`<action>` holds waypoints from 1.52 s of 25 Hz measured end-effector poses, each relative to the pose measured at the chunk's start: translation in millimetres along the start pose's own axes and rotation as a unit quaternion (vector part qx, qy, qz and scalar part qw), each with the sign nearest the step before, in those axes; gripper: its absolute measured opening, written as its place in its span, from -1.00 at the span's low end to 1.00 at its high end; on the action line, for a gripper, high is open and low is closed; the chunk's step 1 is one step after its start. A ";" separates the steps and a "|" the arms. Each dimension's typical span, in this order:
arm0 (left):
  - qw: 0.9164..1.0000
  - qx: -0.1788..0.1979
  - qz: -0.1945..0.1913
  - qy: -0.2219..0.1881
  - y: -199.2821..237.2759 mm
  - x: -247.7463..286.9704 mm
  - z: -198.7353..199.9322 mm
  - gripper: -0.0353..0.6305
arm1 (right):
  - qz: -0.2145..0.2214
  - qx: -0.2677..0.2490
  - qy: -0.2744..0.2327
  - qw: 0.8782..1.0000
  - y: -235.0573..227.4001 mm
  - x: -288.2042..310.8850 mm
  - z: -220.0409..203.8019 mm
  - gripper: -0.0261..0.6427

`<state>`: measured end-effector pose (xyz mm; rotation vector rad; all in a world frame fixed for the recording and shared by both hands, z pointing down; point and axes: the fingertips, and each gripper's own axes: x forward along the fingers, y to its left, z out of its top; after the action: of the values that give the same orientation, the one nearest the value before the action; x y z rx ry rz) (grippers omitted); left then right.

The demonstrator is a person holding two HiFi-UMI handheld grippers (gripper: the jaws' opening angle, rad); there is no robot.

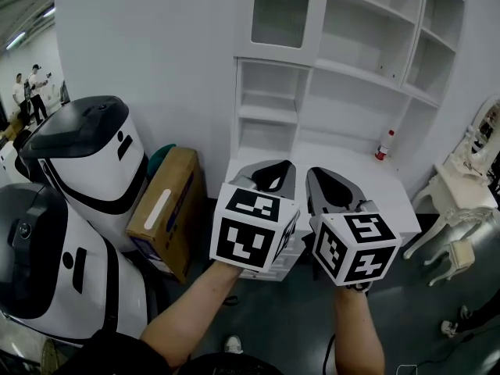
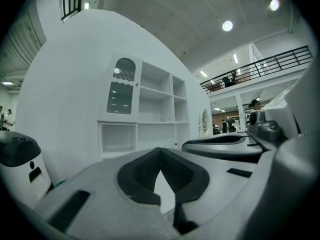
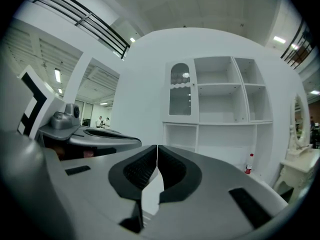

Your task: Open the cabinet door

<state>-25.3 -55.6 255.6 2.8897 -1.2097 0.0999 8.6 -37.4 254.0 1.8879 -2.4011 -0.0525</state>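
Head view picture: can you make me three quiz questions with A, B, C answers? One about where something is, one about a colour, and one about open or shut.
1. Where does the small red-and-white bottle stand?
A. On the floor
B. On the top shelf
C. On the white shelf cabinet's worktop, at the right

2. What colour is the flat cardboard box left of the cabinet?
A. Pink
B. Brown
C. Black

3. How is the glass-paned cabinet door?
A. Shut
B. Swung wide open
C. Taken off

Answers:
1 C, because the bottle stands upright on the worktop near the cabinet's right side.
2 B, because the box is plain brown card with a pale stripe.
3 A, because the door sits flat in its frame at the upper left.
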 end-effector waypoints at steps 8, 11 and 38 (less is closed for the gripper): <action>1.000 -0.004 -0.020 -0.004 40.6 11.8 2.2 -0.88 | -0.016 -0.003 0.005 1.000 13.4 42.1 5.9 -0.86; 1.000 -0.007 -0.027 -0.004 47.9 16.0 1.9 -0.88 | -0.020 -0.002 0.006 1.000 13.4 51.6 6.0 -0.86; 0.999 0.025 0.028 -0.020 68.4 158.6 26.9 -0.88 | 0.027 0.004 -0.035 0.999 -105.5 149.6 17.7 -0.86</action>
<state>38.5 -217.4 237.3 2.9141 -1.3151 0.0746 74.3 -208.1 234.9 1.8552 -2.4996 -0.1070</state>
